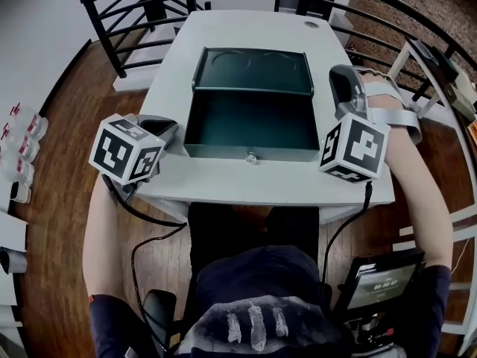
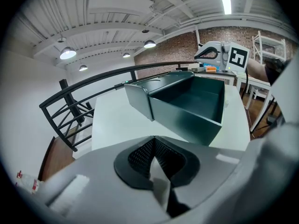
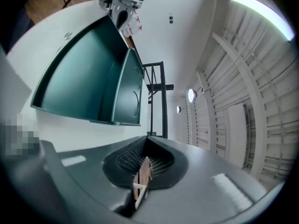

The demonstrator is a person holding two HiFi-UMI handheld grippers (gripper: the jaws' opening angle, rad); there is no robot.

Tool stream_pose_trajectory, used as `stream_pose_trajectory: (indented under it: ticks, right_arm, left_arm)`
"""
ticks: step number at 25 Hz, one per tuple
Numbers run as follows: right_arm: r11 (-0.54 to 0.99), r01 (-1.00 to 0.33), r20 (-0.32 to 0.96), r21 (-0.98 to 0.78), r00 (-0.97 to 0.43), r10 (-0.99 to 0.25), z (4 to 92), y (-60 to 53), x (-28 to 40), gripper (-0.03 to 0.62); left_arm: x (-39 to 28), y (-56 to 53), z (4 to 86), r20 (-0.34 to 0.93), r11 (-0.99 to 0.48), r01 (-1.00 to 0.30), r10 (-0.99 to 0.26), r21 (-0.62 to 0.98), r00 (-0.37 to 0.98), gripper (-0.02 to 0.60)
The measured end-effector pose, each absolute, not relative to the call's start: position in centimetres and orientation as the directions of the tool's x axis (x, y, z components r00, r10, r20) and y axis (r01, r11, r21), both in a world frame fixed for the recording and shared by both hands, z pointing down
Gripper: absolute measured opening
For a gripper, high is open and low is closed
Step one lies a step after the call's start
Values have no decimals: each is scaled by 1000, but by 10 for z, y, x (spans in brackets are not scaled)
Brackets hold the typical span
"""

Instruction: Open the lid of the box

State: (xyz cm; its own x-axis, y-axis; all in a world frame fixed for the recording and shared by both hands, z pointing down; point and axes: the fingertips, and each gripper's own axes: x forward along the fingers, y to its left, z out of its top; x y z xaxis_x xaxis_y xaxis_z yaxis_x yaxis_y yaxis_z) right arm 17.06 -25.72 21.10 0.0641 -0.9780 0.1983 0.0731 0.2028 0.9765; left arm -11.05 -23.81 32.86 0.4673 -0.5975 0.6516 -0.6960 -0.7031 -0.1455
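A dark green metal box stands open on the white table. Its lid is swung back behind the body, and the inside looks empty. A small latch knob sits on the front wall. My left gripper rests on the table at the box's left front corner, shut with nothing in it. Off the box's right side my right gripper is also shut and holds nothing. The box and the box show in both gripper views, apart from the jaws.
A black metal railing curves round the table's far side. Bottles stand on the wooden floor at the left. White shelving is at the right. A small screen sits by the person's right side.
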Motion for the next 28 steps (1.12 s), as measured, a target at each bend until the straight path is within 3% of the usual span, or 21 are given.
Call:
stream_pose_trajectory:
  ticks: [28]
  right_arm:
    - [204, 102, 198, 974, 63, -978, 218, -255, 176, 3]
  left_arm:
    - [-106, -241, 330, 663, -708, -689, -591, -154, 459, 17]
